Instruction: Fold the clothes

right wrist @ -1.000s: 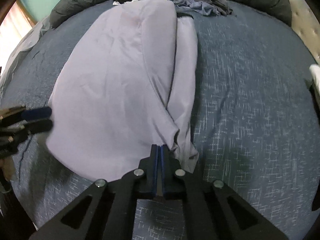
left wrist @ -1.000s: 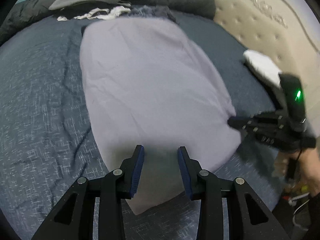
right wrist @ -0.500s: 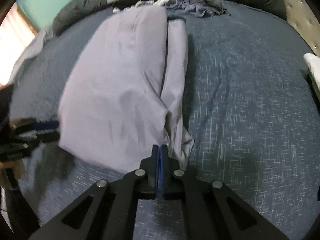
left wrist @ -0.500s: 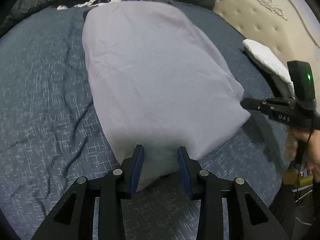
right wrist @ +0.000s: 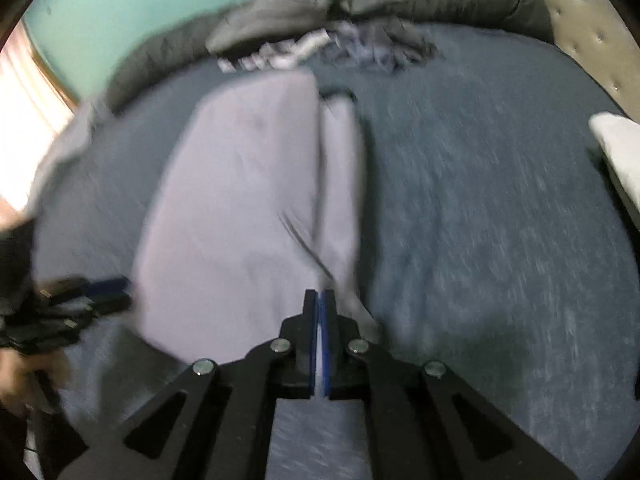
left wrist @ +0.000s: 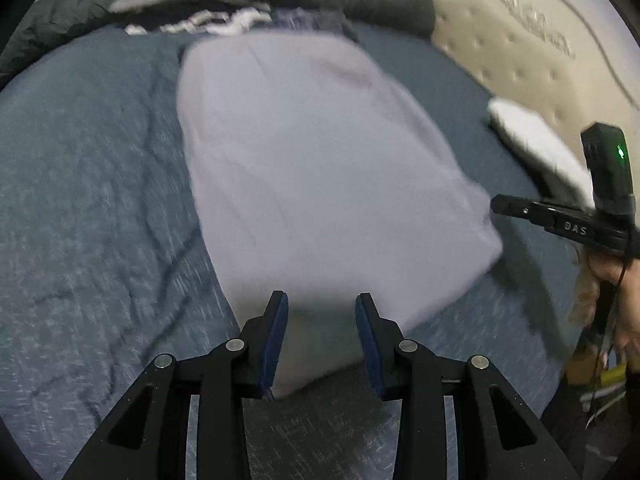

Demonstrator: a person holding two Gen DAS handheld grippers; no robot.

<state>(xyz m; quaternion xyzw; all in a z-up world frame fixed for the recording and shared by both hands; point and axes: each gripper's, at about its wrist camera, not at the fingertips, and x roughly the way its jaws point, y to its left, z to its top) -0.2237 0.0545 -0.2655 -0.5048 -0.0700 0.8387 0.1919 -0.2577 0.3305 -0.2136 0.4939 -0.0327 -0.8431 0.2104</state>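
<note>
Blue bedspread (left wrist: 80, 200): left tool (left wrist: 322, 336) wide apart astride lilac garment (left wrist: 320, 168) corner, right tool (right wrist: 320, 320) pinching its edge.

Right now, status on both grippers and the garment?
Left gripper open over garment corner. Right gripper shut on garment edge. Clothes pile at far side, clear of fold.

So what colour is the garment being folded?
Pale lavender-grey garment, plain; clearest in the left wrist view.

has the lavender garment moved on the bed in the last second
Yes. In the right wrist view the lavender garment has slid toward the camera, away from the clothes pile, gripped by the right hand-held gripper.
</note>
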